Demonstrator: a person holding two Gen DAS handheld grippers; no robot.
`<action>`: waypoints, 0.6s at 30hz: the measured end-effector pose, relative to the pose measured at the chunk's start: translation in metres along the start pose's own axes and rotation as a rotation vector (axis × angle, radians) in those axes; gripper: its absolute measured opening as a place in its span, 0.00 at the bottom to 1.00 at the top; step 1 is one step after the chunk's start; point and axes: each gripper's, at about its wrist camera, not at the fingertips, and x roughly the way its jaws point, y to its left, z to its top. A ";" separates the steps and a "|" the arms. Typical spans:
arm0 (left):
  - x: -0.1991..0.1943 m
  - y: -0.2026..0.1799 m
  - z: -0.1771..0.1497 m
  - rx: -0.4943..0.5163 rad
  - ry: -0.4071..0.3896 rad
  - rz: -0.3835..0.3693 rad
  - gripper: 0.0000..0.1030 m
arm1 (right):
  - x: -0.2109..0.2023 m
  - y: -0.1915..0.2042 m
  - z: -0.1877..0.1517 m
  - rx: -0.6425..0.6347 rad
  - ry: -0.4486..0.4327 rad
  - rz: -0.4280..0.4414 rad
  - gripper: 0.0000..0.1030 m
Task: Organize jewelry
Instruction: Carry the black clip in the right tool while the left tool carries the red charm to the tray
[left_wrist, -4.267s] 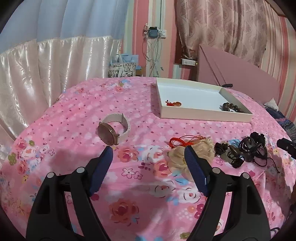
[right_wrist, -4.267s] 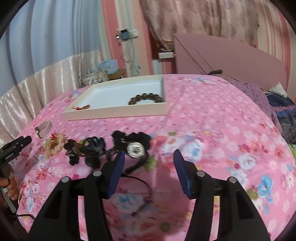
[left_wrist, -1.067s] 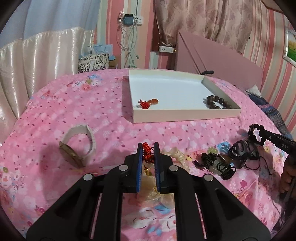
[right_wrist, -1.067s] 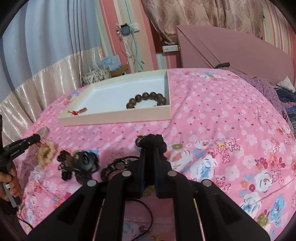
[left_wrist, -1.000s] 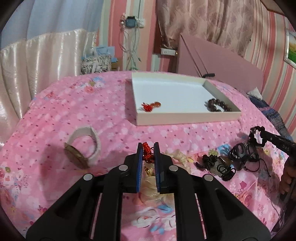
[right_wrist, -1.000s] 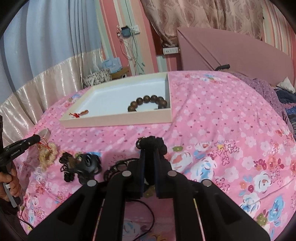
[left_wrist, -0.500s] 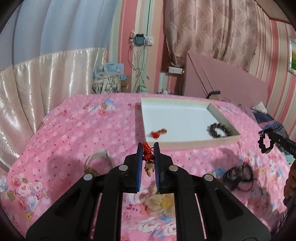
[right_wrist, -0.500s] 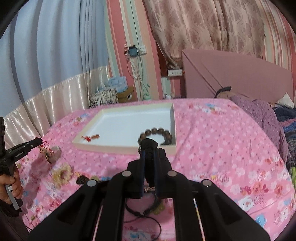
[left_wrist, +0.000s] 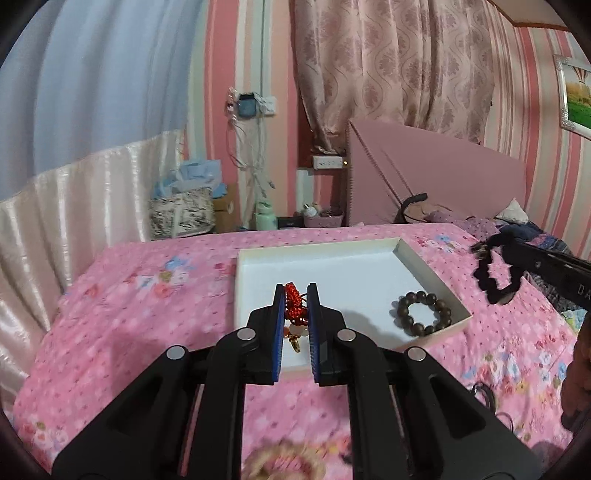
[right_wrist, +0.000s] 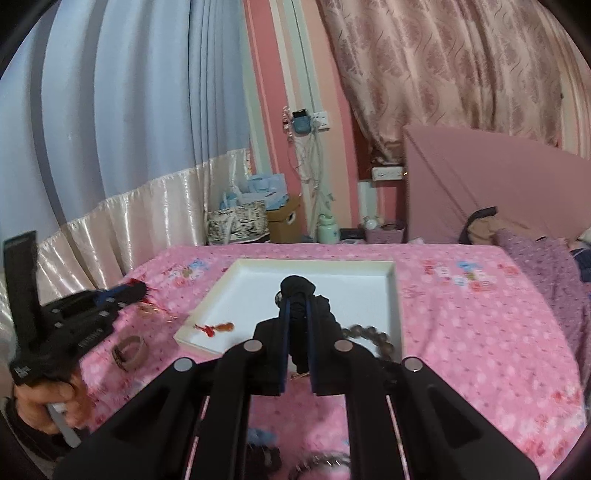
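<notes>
My left gripper (left_wrist: 295, 291) is shut on a red knotted cord charm (left_wrist: 294, 306), held in the air in front of the white tray (left_wrist: 436, 280). My right gripper (right_wrist: 297, 306) is shut on a black cord necklace (right_wrist: 297, 286), also lifted before the tray (right_wrist: 395, 295). In the left wrist view that necklace (left_wrist: 495, 277) hangs from the right gripper at the right edge. A brown bead bracelet (left_wrist: 423, 313) lies in the tray's near right corner. A small red and orange charm (right_wrist: 218, 328) lies in the tray's near left part.
The pink flowered bedspread (left_wrist: 147, 314) covers the bed. A watch with a pale strap (right_wrist: 129, 352) lies left of the tray. A pale bead bracelet (left_wrist: 284, 461) and dark cords (right_wrist: 266, 458) lie below the grippers. A person's hand (right_wrist: 48, 402) holds the left gripper.
Both grippers have risen off the bedspread and moved toward the tray, each carrying its piece. The pile of jewelry has dropped to the bottom of both views.
</notes>
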 end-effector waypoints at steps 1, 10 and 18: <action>0.005 0.000 0.002 -0.008 0.003 -0.004 0.09 | 0.008 -0.001 0.003 0.011 0.007 0.012 0.07; 0.080 -0.003 0.012 -0.033 0.081 0.007 0.09 | 0.074 -0.010 0.003 0.073 0.072 0.043 0.07; 0.130 -0.006 -0.011 -0.058 0.163 -0.030 0.09 | 0.130 -0.009 -0.009 0.082 0.144 0.084 0.07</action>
